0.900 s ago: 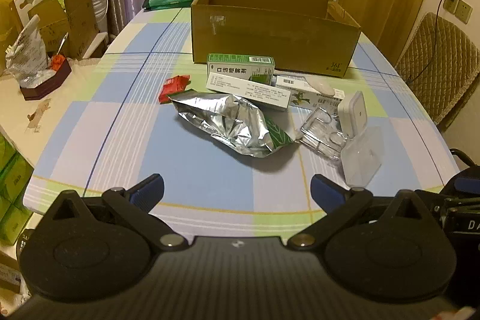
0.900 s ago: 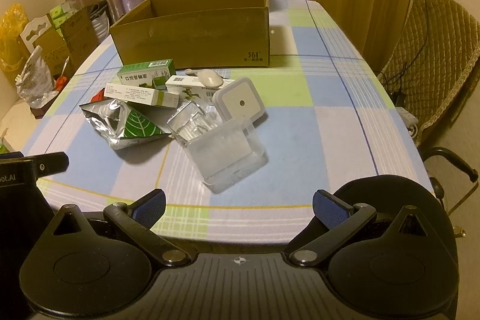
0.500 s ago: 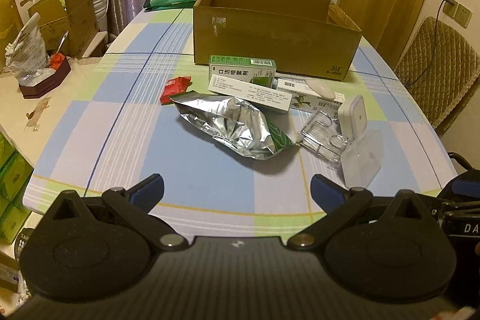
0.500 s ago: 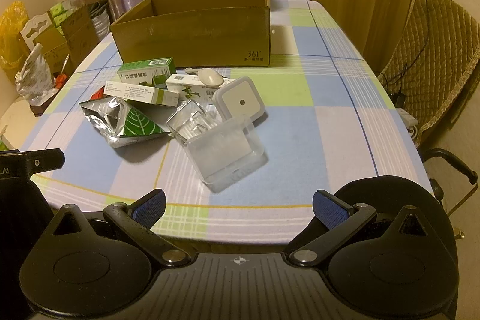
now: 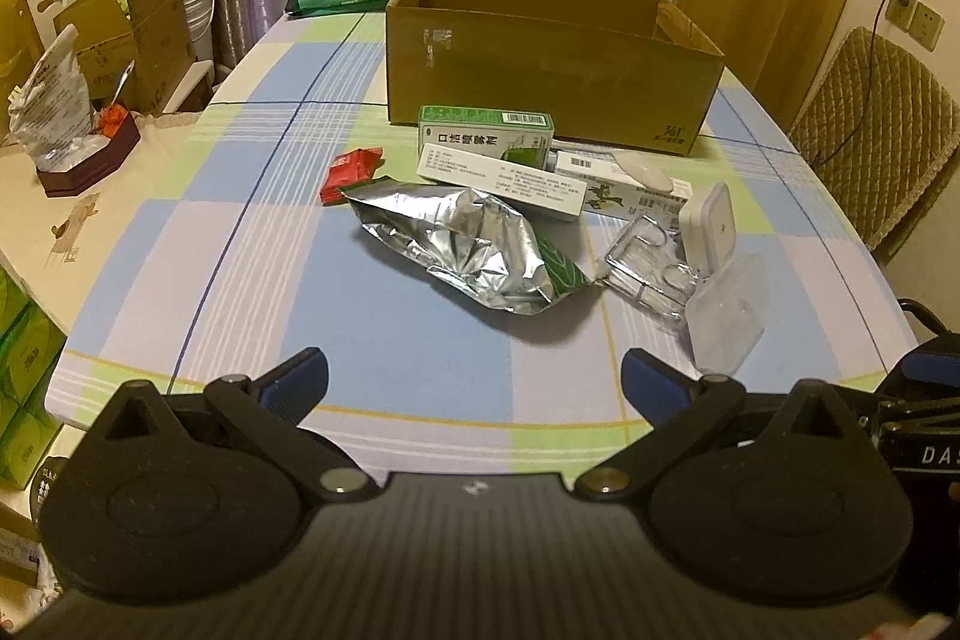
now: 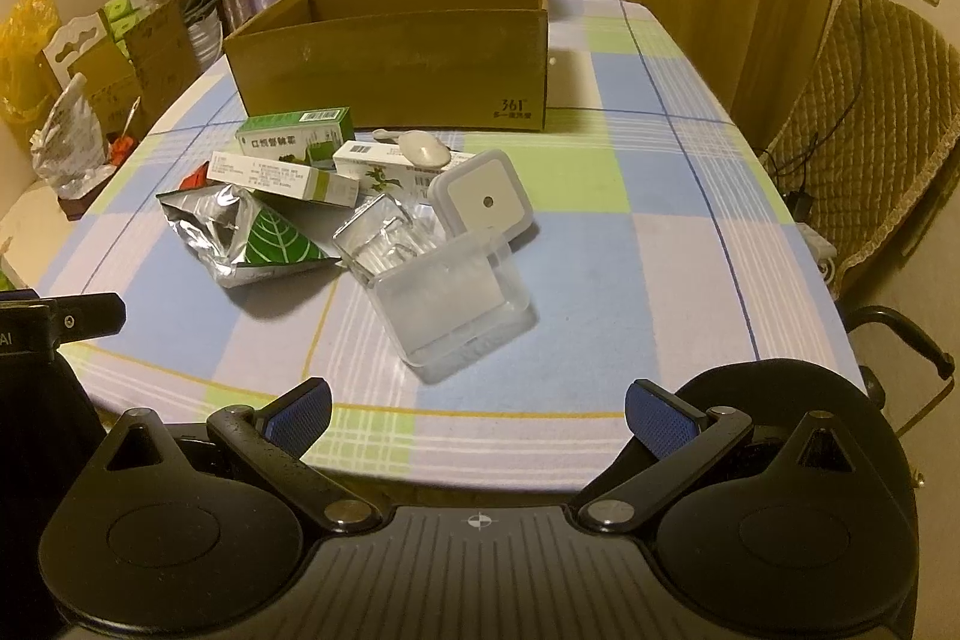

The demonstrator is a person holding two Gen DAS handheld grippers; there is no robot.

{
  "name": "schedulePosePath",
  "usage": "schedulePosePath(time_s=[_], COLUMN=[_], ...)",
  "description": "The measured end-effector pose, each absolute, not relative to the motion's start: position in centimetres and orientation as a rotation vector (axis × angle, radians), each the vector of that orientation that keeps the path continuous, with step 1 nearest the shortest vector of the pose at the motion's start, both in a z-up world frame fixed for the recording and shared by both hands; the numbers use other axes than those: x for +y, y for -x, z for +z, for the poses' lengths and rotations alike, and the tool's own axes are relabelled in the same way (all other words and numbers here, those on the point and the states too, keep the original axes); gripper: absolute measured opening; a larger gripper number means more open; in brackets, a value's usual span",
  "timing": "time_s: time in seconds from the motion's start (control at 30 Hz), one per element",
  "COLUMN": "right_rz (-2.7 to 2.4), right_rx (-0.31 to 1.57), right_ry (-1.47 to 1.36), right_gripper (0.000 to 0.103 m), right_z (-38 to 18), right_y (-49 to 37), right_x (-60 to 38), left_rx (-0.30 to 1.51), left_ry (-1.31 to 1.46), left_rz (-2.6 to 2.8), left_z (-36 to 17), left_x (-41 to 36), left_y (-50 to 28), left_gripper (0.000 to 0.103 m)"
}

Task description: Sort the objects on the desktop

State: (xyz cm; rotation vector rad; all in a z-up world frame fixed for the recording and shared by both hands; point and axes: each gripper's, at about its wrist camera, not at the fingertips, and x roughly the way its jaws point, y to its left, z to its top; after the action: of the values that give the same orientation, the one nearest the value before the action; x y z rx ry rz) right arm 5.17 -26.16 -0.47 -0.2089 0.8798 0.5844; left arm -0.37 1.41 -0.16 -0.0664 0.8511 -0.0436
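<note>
- Fingers of the left gripper [image 5: 474, 379] are spread wide, nothing between them; blue pads [image 5: 297, 379] hover over the near edge of the checked table [image 5: 198, 232].
- Right gripper [image 6: 477, 415] likewise: fingers apart and empty, over the near table edge.
- Crumpled foil pouch [image 5: 474, 247] lies ahead of the left fingers, roughly midway between them, well apart from the tips.
- Red packet [image 5: 351, 175] sits beyond the pouch, toward the left finger's side, touching the pouch's far end.
- Green-and-white medicine box [image 5: 486, 136] and a long white box [image 5: 501, 178] lie further ahead, just behind the pouch; a second white box [image 6: 384, 169] carries a small white oval object [image 6: 423, 148] on top.
- Frosted plastic container [image 6: 453, 301] is directly ahead of the right fingers, between them, tilted; a clear plastic tray [image 6: 381, 235] touches its far side.
- White square night light [image 6: 483, 202] leans behind the container.
- Open cardboard box [image 6: 396, 52] stands beyond all items, far from both finger pairs.
</note>
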Motion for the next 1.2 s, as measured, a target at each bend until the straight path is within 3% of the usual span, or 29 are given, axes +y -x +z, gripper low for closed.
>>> schedulePosePath(time_s=[0.63,0.97,1.2], right_rz=[0.658,0.787,0.857], right_rx=[0.855,0.795,0.857], right_ry=[0.221,0.373,0.419], right_gripper=[0.101,0.101,0.101], right_z=[-0.8,-1.4,-2.1], right_y=[-6.0,-7.5,-9.8], right_x=[-25.6,-24.1,-23.2], left_rx=[0.852,0.861,0.873], left_ry=[0.061,0.039,0.029], left_rz=[-0.054,-0.065,-0.088], left_z=[-0.5,-0.8,-1.2], left_x=[1.9,1.9,1.6], left_y=[-0.4,-1.7,-3.0], left_gripper=[0.102,0.102,0.102])
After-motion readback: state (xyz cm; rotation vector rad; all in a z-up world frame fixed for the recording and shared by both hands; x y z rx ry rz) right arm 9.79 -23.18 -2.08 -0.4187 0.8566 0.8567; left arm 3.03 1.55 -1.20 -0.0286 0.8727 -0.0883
